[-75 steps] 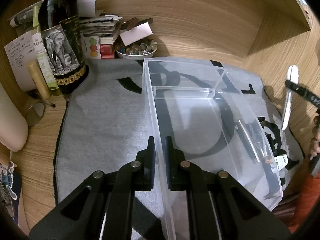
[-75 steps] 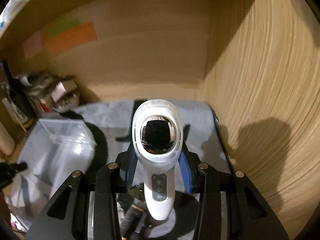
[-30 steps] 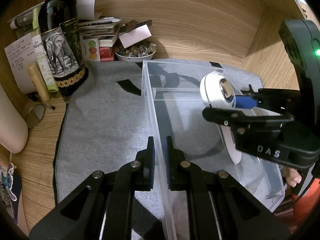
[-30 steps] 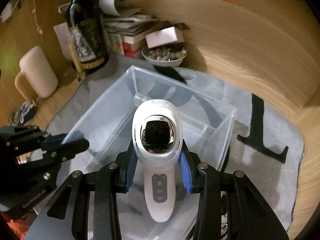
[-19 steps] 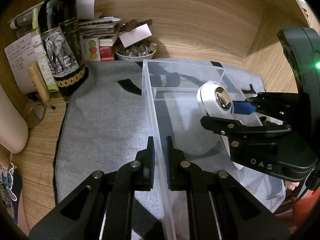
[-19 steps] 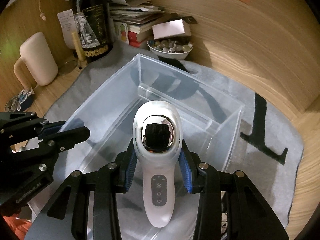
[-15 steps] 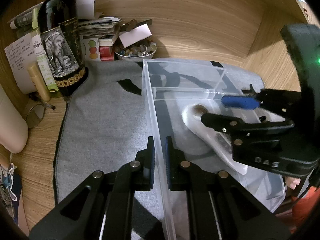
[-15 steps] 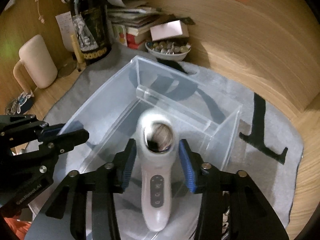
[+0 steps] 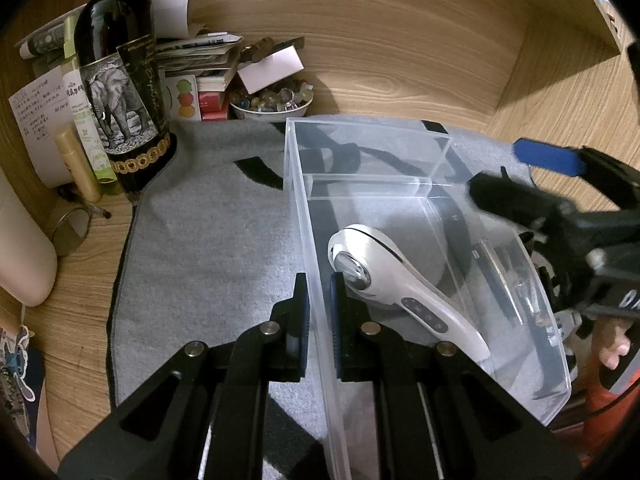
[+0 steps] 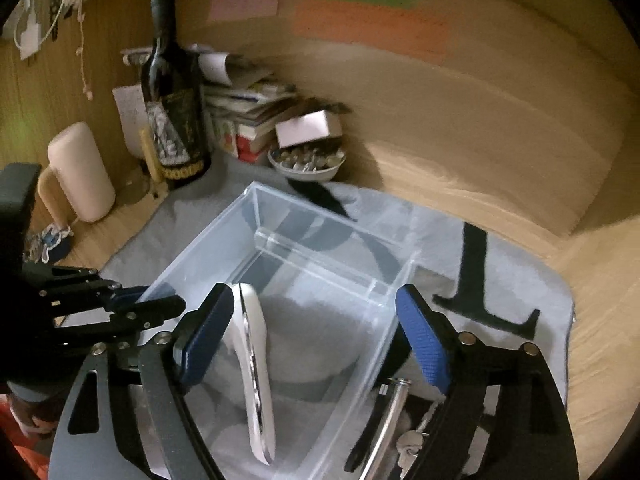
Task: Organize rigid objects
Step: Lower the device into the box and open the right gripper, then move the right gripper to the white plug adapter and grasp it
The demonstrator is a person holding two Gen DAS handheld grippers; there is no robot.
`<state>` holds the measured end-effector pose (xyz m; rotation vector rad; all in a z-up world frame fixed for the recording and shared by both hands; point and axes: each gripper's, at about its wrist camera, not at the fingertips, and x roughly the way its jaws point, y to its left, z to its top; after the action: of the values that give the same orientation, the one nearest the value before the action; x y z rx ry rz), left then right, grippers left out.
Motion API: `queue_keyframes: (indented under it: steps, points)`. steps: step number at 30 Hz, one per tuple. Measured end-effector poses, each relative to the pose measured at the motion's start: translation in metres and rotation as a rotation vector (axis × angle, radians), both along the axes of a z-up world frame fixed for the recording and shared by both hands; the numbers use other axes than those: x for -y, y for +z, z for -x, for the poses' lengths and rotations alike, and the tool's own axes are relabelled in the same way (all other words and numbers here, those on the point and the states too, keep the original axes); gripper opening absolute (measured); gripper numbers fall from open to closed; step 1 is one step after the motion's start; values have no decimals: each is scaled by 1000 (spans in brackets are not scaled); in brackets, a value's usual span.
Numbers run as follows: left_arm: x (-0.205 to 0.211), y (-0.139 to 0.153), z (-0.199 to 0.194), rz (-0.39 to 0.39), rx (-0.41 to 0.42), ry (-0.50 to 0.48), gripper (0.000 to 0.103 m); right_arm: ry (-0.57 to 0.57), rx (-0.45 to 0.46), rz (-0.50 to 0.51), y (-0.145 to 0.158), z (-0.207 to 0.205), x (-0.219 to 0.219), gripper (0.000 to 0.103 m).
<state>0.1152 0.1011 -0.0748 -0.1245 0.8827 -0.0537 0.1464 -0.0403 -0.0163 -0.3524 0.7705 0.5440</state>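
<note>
**White device lying in clear box; left gripper clamped on box wall, right gripper released**

The clear plastic box (image 9: 404,148) sits on a grey mat (image 9: 208,248) on a wooden desk. An inner divider crosses the box near its far end, making a small far compartment and a large near one.

The white handheld device (image 9: 400,284) lies in the large compartment, on the box floor, tilted on its side. Its round metal head points toward the left wall and its handle, with a row of buttons, runs toward the near right. In the right wrist view the device (image 10: 252,364) appears edge-on, just beside the left blue pad.

The left gripper (image 9: 318,312) is clenched on the left wall of the box, one finger outside and one inside.

The right gripper (image 10: 314,340) stands above the box with its jaws spread wide and nothing between them. Whether the left pad touches the device cannot be told; the view is blurred.

Behind the mat stand a dark bottle (image 9: 120,80) with an elephant label, a stack of books (image 9: 200,60) and a bowl (image 9: 272,106) of small stones. A cream mug (image 10: 78,172) stands at the left.
</note>
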Motion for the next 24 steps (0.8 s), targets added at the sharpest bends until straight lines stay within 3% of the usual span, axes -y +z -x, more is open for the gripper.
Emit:
queue_keyframes:
  steps: [6,12,17,24]
  points:
    - [0,-1,-1,-7,1,-1,10,-94,70,-39,20,3,37,84]
    - [1,-1,-1,-8,0,-1,10,-252,75,-40,26,-1,92,86]
    - [1,-1,-1,-12,-1,-1,10,-376,40,-36,15,2,133,86]
    - [3,-1,-2,-18,-8,0,10,-466,-33,-22,-13,22,162,86]
